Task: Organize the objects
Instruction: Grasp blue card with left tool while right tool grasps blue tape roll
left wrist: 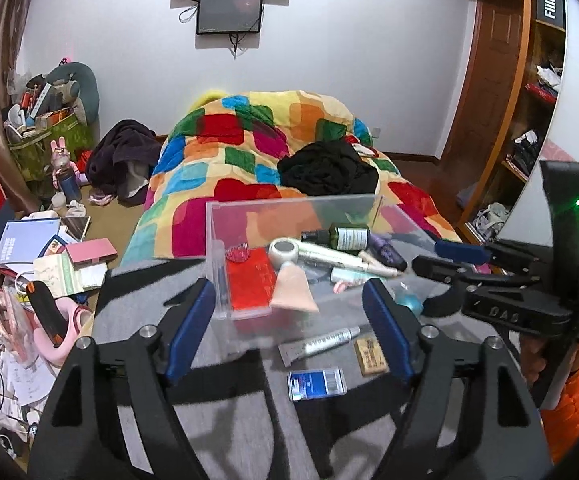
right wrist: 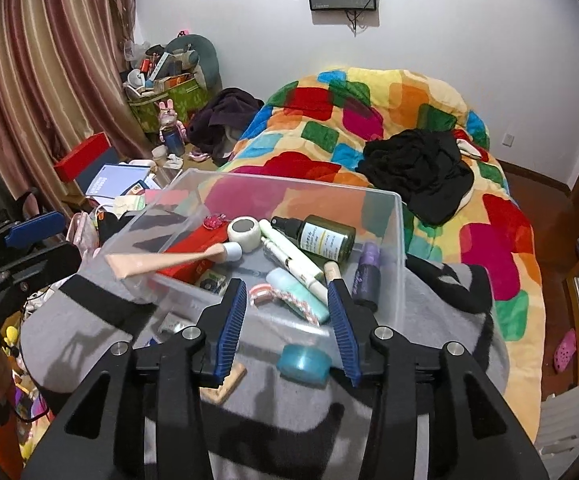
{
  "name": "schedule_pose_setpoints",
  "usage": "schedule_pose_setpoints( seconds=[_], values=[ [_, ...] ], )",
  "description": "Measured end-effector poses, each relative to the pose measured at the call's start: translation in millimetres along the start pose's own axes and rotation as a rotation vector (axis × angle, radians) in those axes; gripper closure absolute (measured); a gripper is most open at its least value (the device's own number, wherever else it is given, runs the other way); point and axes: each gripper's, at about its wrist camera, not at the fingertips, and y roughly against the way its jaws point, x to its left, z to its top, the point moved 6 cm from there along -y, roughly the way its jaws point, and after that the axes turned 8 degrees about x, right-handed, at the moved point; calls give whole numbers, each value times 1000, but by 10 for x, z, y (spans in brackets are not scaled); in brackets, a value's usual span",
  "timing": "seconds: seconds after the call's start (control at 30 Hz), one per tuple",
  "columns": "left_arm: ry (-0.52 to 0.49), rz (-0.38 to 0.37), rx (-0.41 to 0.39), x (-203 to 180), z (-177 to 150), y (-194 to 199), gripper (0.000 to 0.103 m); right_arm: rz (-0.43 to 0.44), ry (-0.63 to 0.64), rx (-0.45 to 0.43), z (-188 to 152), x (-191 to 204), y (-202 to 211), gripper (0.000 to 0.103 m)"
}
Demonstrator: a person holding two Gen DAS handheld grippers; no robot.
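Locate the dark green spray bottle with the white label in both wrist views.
Left wrist: dark green spray bottle, right of centre, lying at the clear plastic bin's far side.
Right wrist: centre, same bin.
Shared landmark: white round-headed device just left of it.

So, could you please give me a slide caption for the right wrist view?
Open right gripper above a clear plastic bin of toiletries, teal round container outside it.

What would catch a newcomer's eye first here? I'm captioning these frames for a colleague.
The multicoloured patchwork quilt heaped on the bed dominates the background, with black clothing on it. In front sits a clear plastic bin full of cosmetics, and a teal jar lies outside it on the grey blanket.
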Motion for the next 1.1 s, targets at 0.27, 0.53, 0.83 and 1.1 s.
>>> schedule_pose_setpoints(
  seconds=[0.27, 0.53, 0.83, 1.1],
  values=[
    [15, -24, 101, -5, -360, -239, 25, -8, -37, 18, -299, -81, 49, 59],
    [37, -58, 248, -45, -736, -583, 25, -10, -87, 92, -498, -139, -253, 55],
    [-6, -67, 303, -222, -823, -763, 26, 2, -147, 129, -475, -155, -509, 55],
    [-4, -21, 285, -232, -849, -836, 47, 11, -161, 128, -481, -105, -563, 67]
  ],
)
